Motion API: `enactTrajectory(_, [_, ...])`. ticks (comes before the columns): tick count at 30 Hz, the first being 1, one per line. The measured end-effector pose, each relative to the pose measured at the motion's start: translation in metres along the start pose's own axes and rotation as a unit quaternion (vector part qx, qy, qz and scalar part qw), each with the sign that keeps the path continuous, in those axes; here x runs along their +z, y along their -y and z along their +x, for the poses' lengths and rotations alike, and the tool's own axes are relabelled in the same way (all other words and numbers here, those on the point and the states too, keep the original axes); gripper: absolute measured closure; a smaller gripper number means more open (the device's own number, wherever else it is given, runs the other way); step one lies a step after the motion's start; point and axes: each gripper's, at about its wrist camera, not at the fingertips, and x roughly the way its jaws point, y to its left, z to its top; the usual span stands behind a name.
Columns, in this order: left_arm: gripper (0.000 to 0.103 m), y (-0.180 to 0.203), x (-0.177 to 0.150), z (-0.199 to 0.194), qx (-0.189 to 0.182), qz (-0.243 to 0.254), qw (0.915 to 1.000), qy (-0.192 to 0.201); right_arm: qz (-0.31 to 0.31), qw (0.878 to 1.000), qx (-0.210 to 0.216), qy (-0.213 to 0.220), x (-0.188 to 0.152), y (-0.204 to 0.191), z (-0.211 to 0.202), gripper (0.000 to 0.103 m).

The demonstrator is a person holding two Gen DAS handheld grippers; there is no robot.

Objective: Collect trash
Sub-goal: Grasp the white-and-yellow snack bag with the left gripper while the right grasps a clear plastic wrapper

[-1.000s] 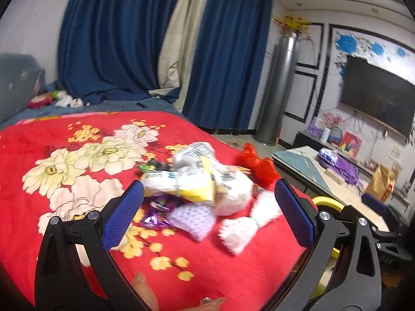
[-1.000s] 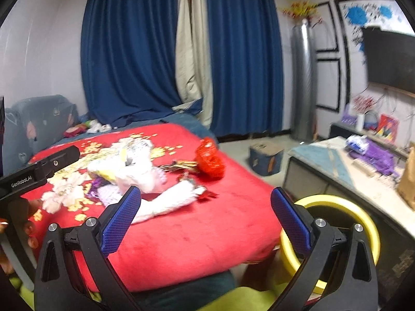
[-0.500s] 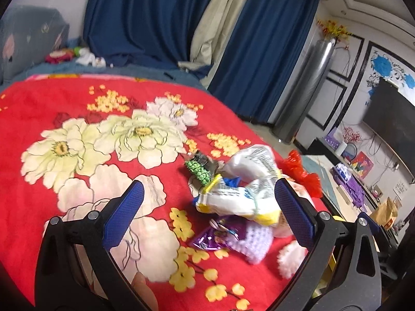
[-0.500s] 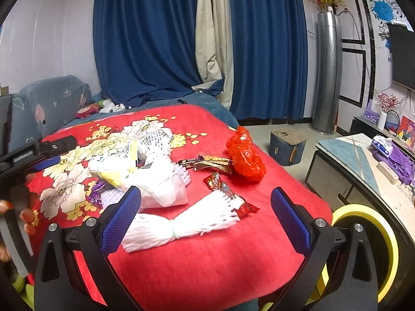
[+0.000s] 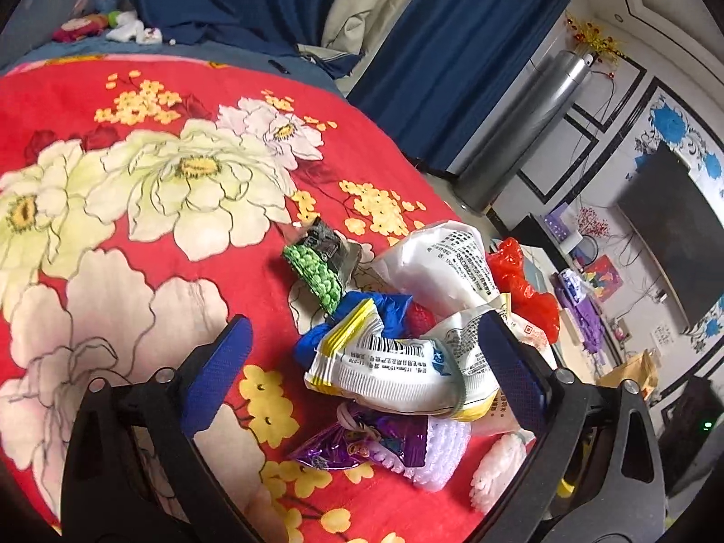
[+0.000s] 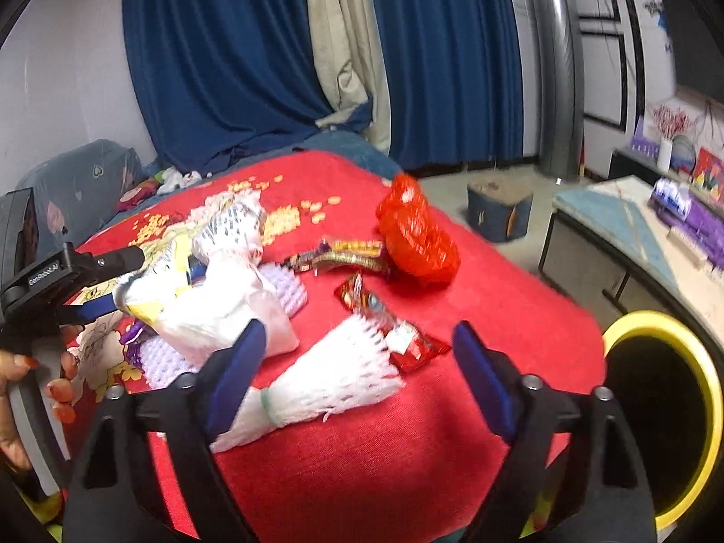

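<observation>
Trash pile (image 5: 407, 339) on your red floral blanket (image 5: 135, 190): two white snack bags, one green pea packet (image 5: 316, 267), one purple wrapper (image 5: 366, 445), one red net bag (image 6: 414, 235), two white foam nets. Barcode bag (image 5: 393, 371) reads "115mm×150mm". Yellow-rimmed bin (image 6: 665, 412) sits beside the bed. Left gripper (image 5: 362, 375) has dropped closer since earlier, spread wide around the barcode bag, gripping nothing. Right gripper (image 6: 357, 373) gapes empty over a foam net (image 6: 326, 384).
</observation>
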Motion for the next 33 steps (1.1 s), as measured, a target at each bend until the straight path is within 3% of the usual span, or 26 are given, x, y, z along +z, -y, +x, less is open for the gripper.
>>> enactTrajectory(2, [0.024, -0.002, -0.001, 0.004, -0.007, -0.007, 0.9999, -0.004, 0.013, 1.000, 0.010, -0.015, -0.002, 0.001, 0.006, 0.037])
enactTrajectory(4, [0.037, -0.003, -0.002, 0.005, -0.012, -0.010, 0.9998, -0.008, 0.020, 0.999, 0.024, -0.023, -0.005, 0.003, 0.008, 0.061])
enactTrajectory(7, [0.050, -0.003, -0.004, 0.001, -0.021, -0.013, 0.9997, -0.003, 0.023, 0.999, 0.038, -0.025, -0.010, 0.002, 0.007, 0.086])
enactTrajectory(10, [0.053, -0.003, -0.008, -0.006, -0.033, -0.021, 0.9992, -0.001, 0.030, 0.998, 0.044, -0.020, -0.014, 0.003, 0.001, 0.092])
enactTrajectory(19, [0.069, 0.007, -0.010, -0.037, -0.027, 0.014, 0.9986, 0.043, 0.030, 0.998, 0.056, 0.008, -0.015, 0.006, -0.023, 0.094])
enactTrajectory(26, [0.071, 0.020, -0.003, -0.067, -0.027, 0.041, 0.9949, 0.088, 0.019, 0.997, 0.065, 0.034, -0.008, 0.006, -0.044, 0.094])
enactTrajectory(33, [0.071, 0.053, -0.006, -0.075, -0.042, 0.087, 0.9899, 0.103, 0.025, 0.996, 0.060, 0.059, 0.004, 0.019, -0.065, 0.094])
